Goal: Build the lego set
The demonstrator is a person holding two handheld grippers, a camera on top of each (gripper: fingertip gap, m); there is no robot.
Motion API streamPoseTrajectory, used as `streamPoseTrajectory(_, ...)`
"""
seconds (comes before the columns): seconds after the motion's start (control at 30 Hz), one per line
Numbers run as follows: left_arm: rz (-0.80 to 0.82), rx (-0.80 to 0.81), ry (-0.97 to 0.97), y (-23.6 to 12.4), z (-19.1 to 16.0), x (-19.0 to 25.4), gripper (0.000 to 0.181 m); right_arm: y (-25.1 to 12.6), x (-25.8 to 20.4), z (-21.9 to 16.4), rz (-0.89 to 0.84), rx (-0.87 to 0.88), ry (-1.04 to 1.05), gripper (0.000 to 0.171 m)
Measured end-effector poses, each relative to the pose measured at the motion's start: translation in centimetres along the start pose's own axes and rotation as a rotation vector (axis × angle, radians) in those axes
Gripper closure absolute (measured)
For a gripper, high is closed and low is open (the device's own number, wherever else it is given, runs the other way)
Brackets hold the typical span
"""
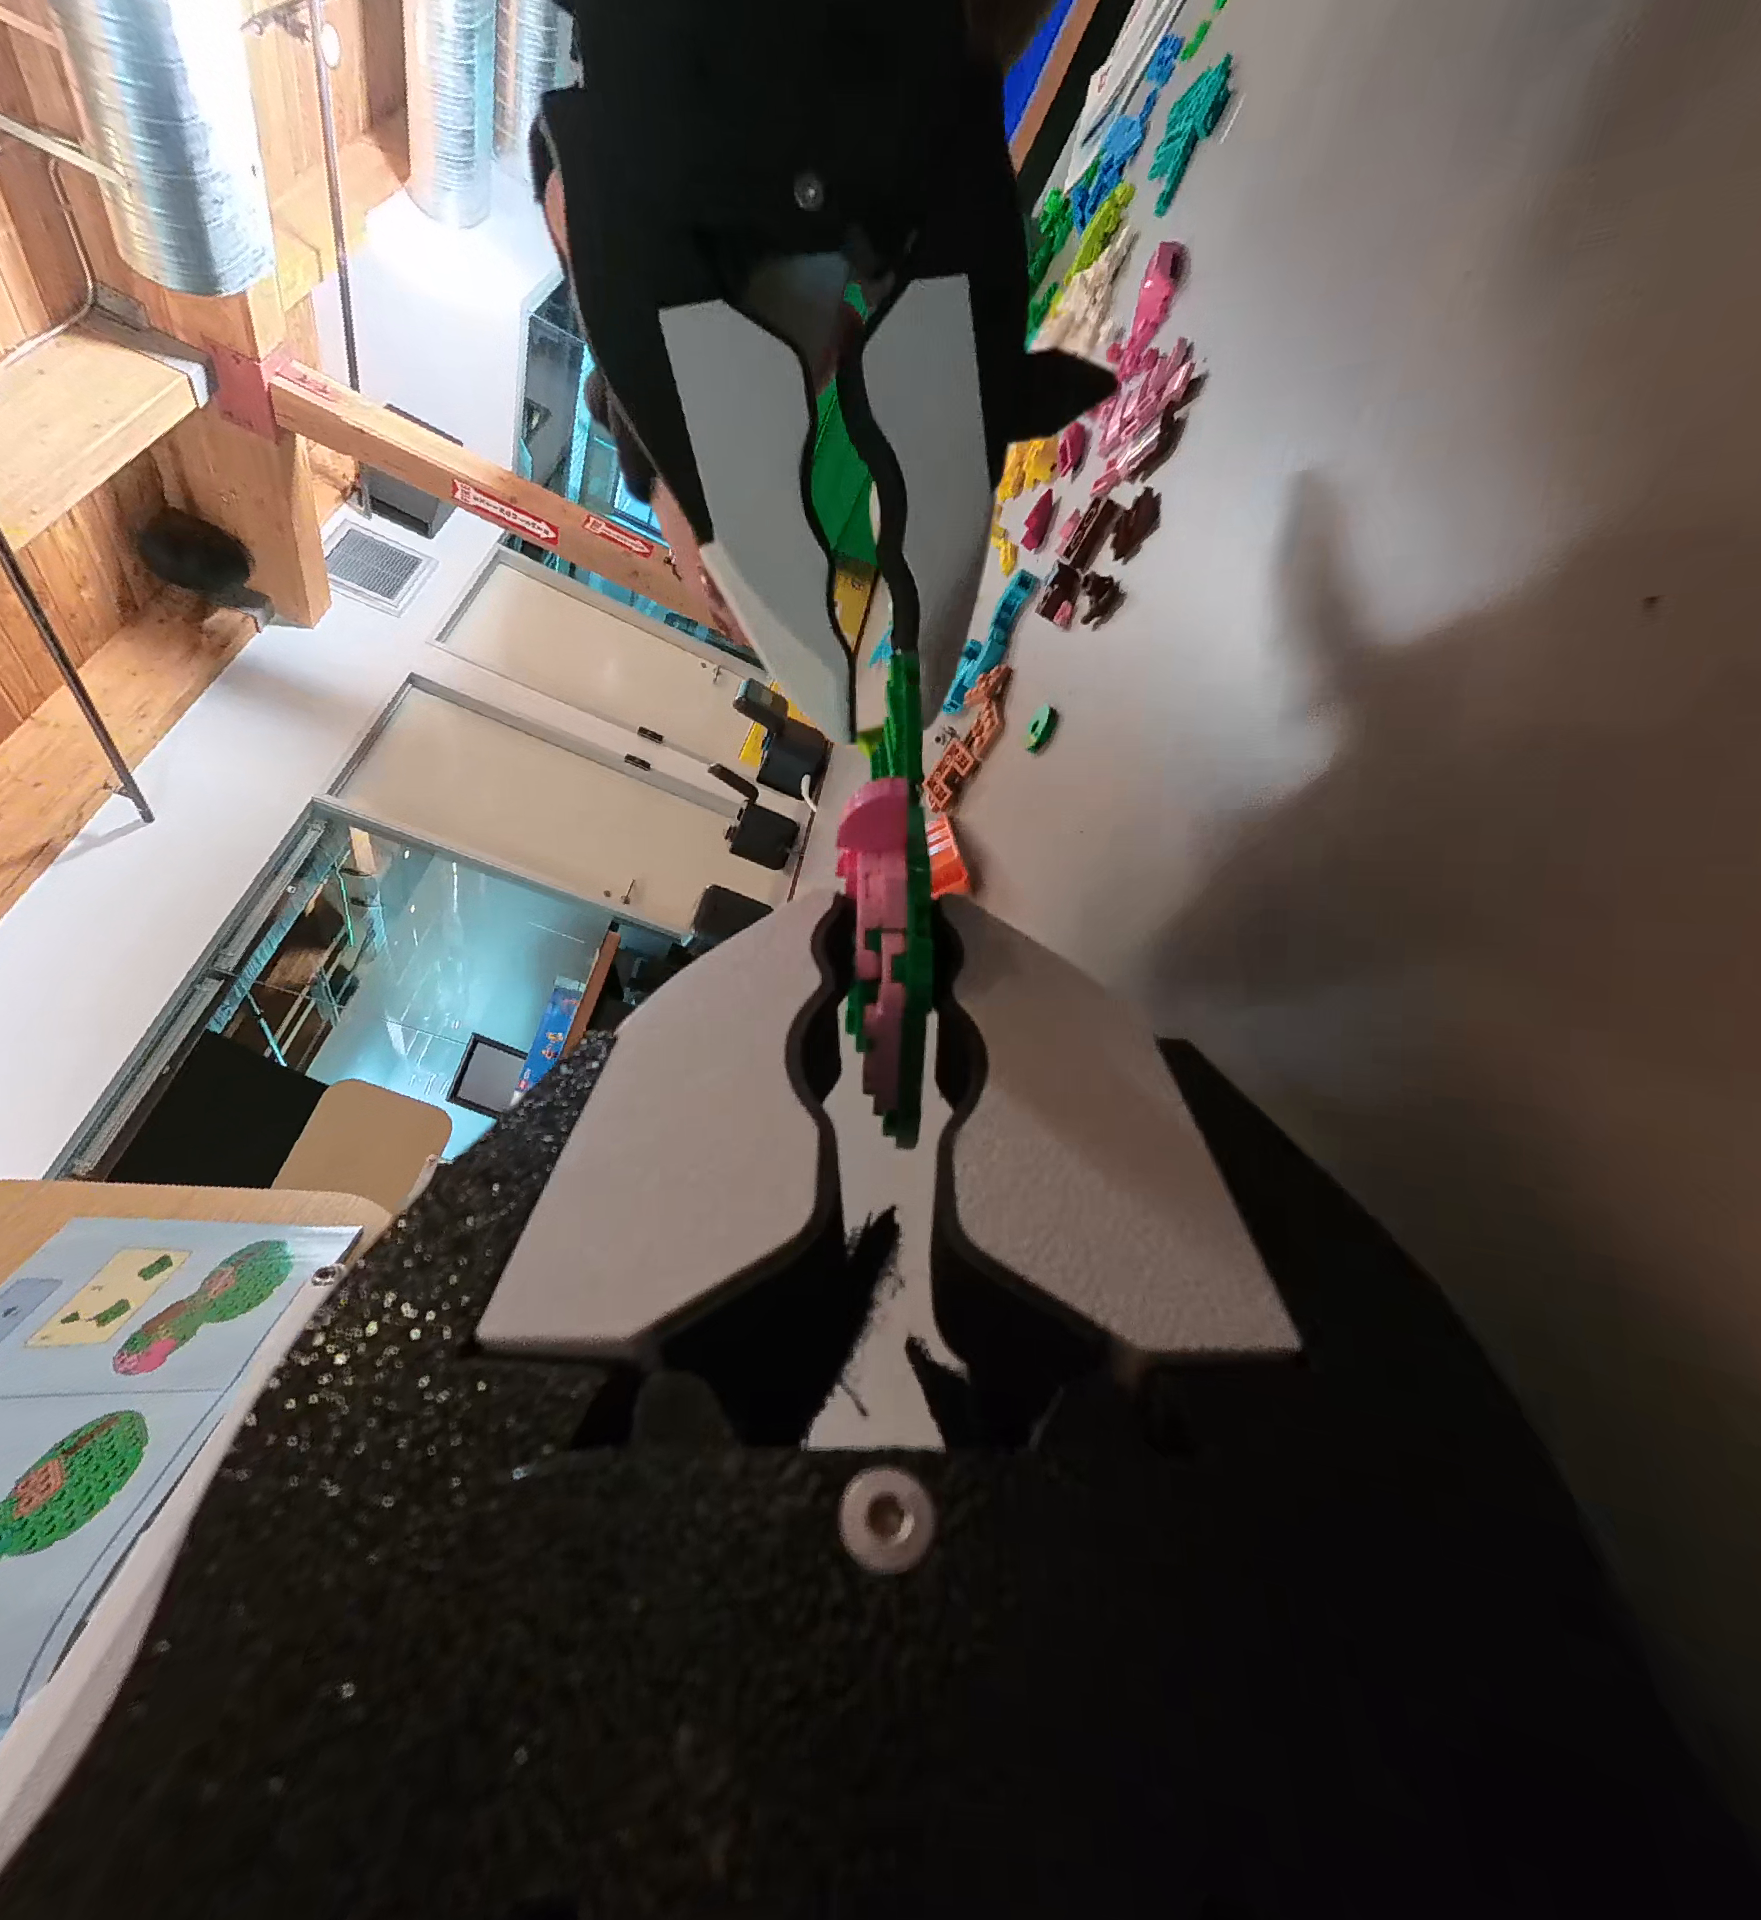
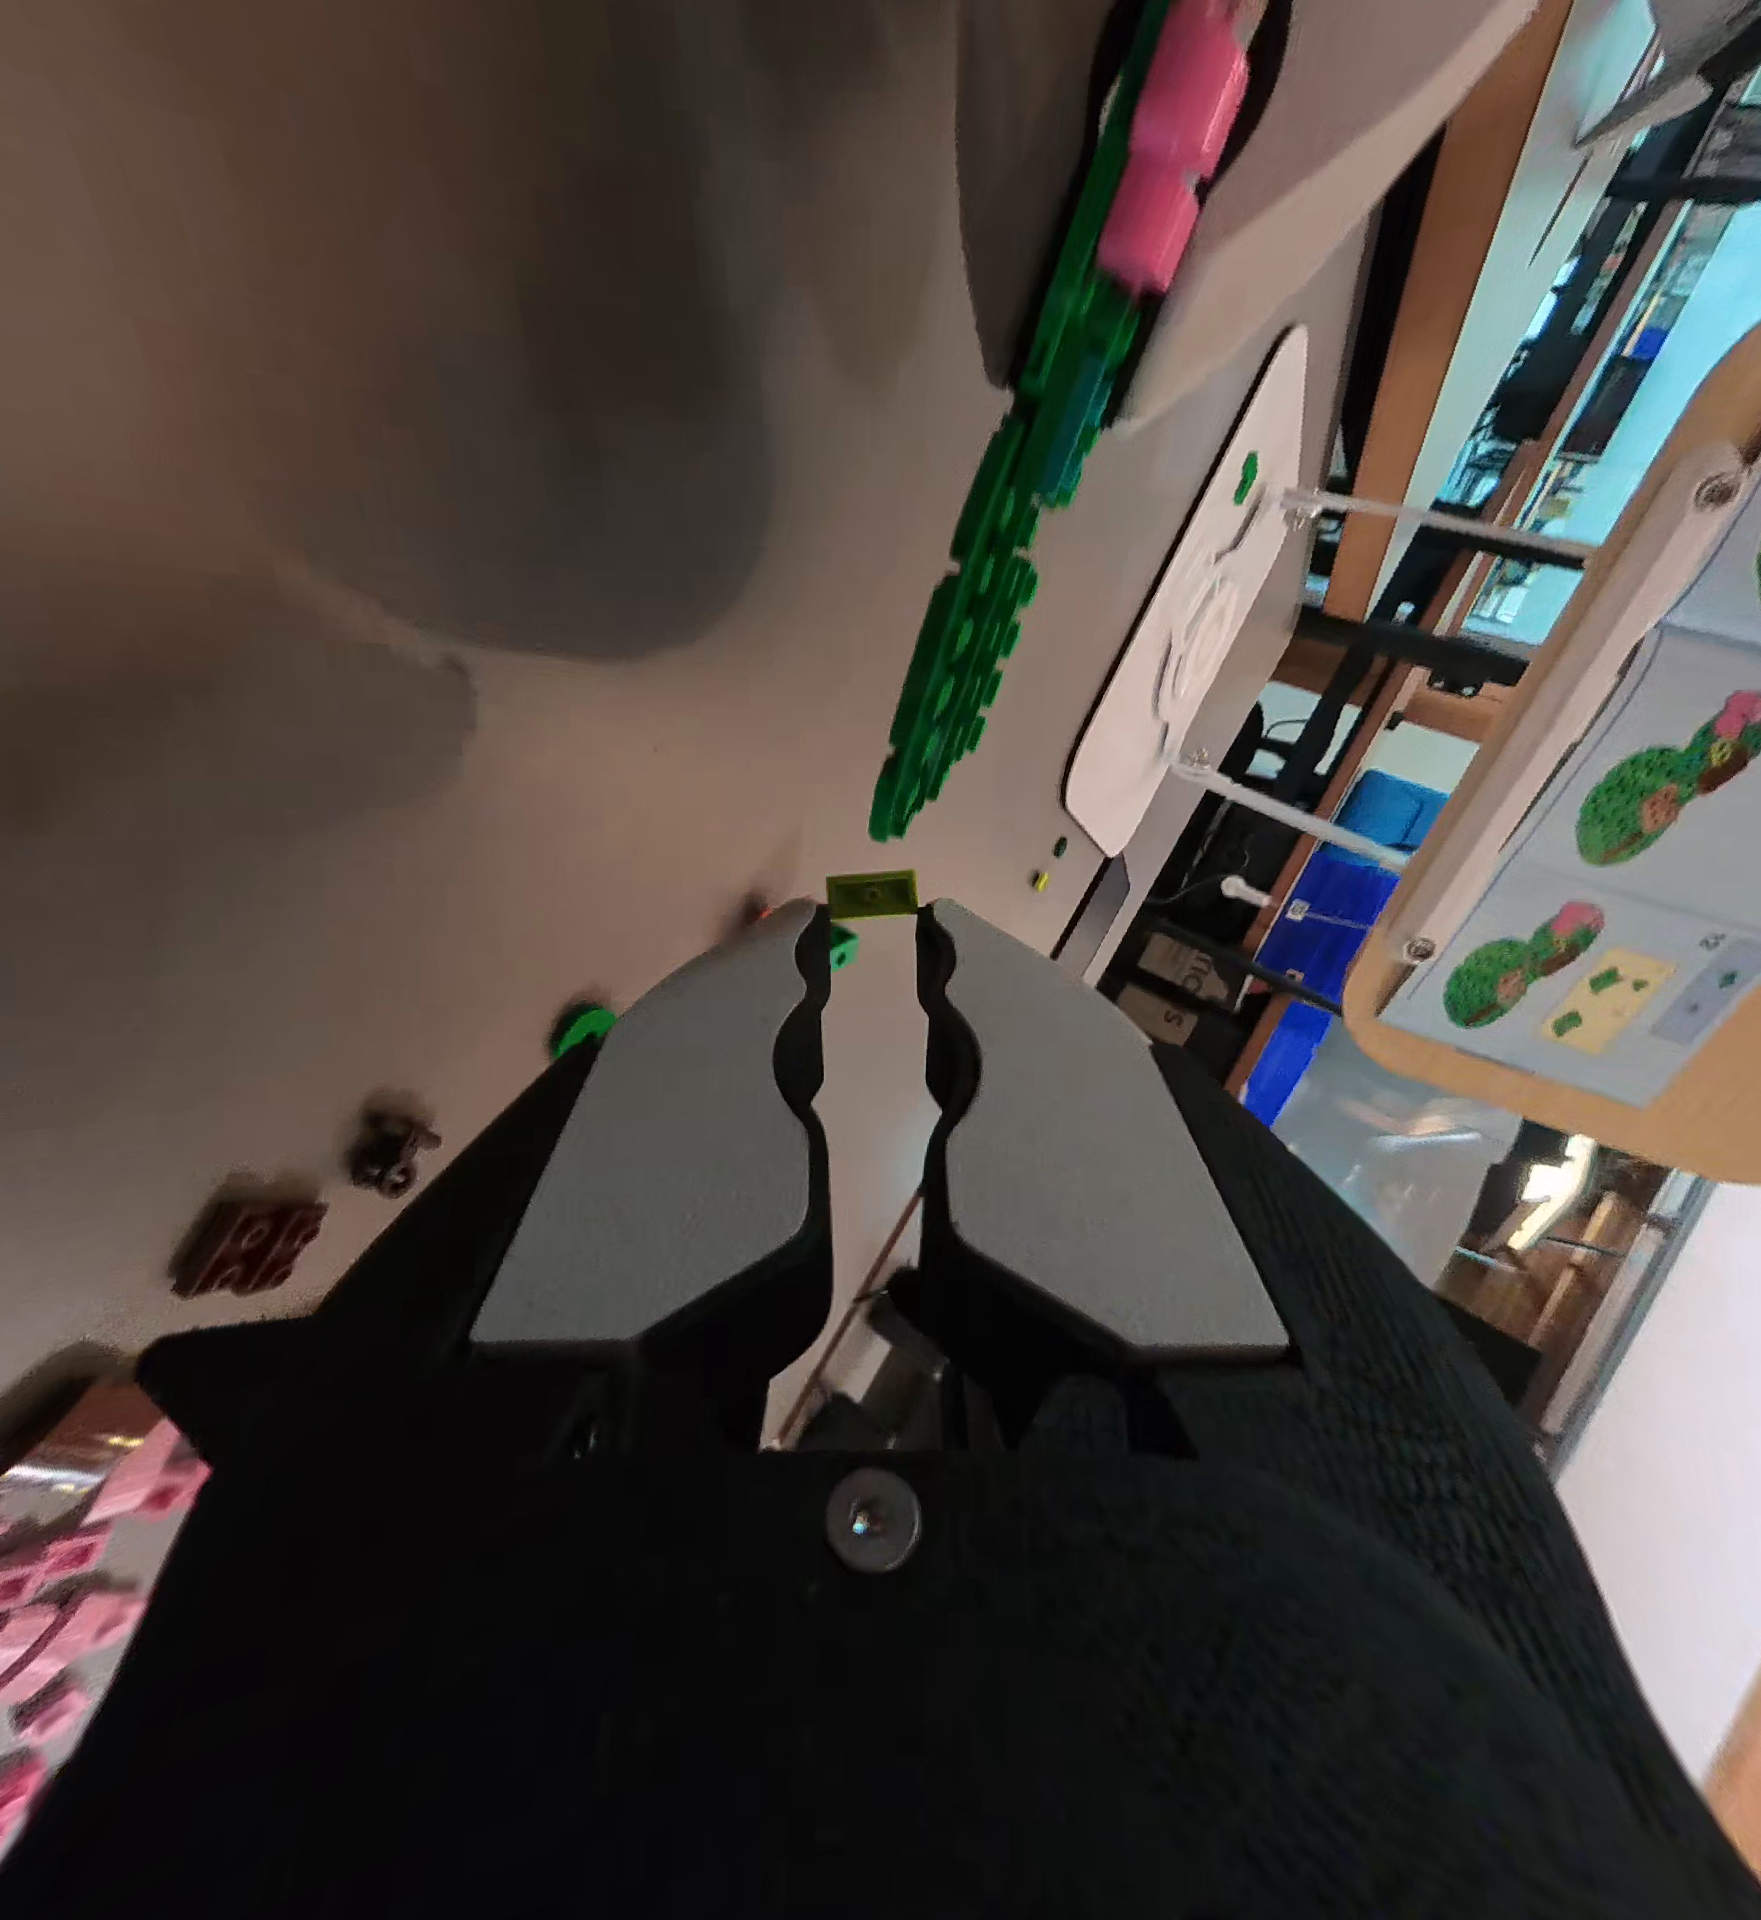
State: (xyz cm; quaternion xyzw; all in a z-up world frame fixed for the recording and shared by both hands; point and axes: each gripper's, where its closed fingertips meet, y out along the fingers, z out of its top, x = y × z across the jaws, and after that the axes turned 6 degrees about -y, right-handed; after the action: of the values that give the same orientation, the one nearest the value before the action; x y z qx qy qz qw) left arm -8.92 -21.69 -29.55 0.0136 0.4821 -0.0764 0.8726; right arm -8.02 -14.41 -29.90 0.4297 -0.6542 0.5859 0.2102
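- White table (image 1: 1478, 312) runs tilted through both wrist views, with sorted piles of loose bricks (image 1: 1136, 395) near its far end.
- Left gripper (image 1: 891, 935) is clamped on the green-and-pink build (image 1: 891, 997), held edge-on above the table.
- Right gripper (image 2: 871, 909) pinches a small lime-green plate (image 2: 871, 894) between its fingertips, close to the build's green end.
- Instruction booklet (image 2: 1624, 831) stands on a wooden stand nearby.
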Motion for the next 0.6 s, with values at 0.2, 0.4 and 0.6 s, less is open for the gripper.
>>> streamPoseTrajectory(0.2, -0.007, -0.016, -0.034, 0.1, -0.3, -0.1, 0.168, 0.0, 0.4, 0.5, -0.019, -0.005, -0.061, 0.157)
streamPoseTrajectory(0.4, -0.005, -0.061, -0.030, 0.3, -1.0, -0.1, 0.168, -0.1, -0.1, 0.5, 0.002, -0.027, -0.115, 0.157)
streamPoseTrajectory(0.6, 0.126, -0.213, -0.047, 0.2, -3.8, -2.7, 0.169, 0.7, -3.3, -1.7, 0.149, -0.189, -0.425, 0.157)
